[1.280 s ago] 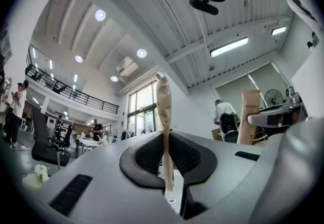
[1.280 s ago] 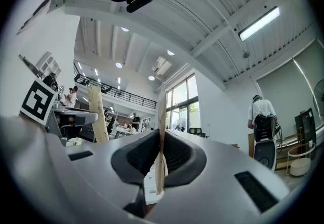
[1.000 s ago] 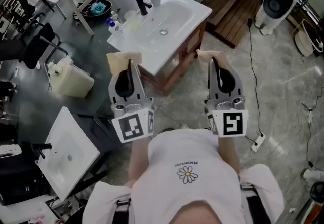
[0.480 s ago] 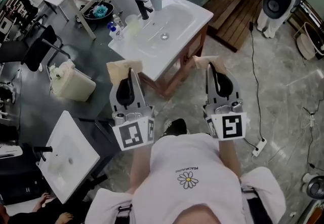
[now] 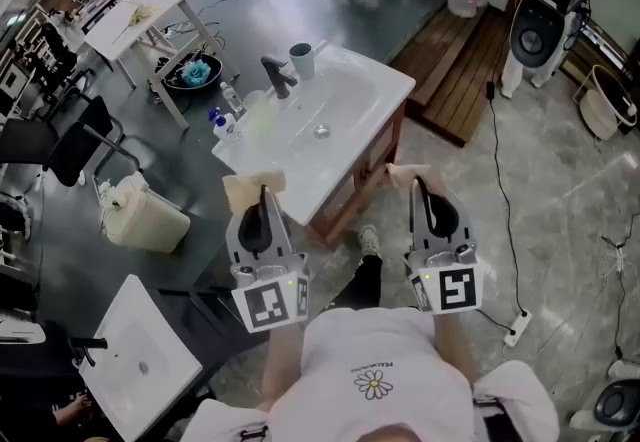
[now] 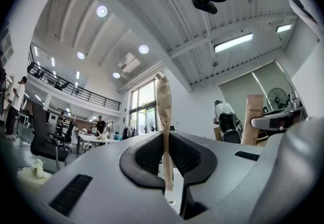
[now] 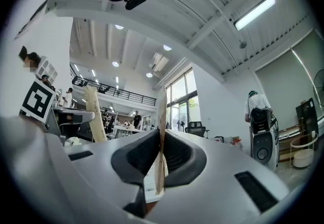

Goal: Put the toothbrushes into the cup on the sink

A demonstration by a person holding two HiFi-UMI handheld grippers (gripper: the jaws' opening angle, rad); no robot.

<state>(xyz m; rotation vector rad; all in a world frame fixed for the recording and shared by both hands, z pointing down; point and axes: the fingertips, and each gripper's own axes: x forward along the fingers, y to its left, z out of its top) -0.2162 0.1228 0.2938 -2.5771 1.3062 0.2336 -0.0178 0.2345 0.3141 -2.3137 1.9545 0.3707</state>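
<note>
The left gripper's [image 5: 262, 195] jaws are closed on a toothbrush [image 6: 163, 116], and the right gripper's [image 5: 418, 185] on a second toothbrush [image 7: 162, 116]. Beyond the jaws, past the basin of the sink [image 5: 385, 80], the cup [image 5: 301, 60] is seen beside the faucet [image 5: 277, 77]. Against a second ago, both grips are unchanged, and the sink is seen lower in the head view.

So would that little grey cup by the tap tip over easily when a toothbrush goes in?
Possibly. The cup looks taller than wide and probably light, so a knock on its rim might topple it. It stands upright on the smooth white sink beside the tap, so a push may also slide it.
</note>
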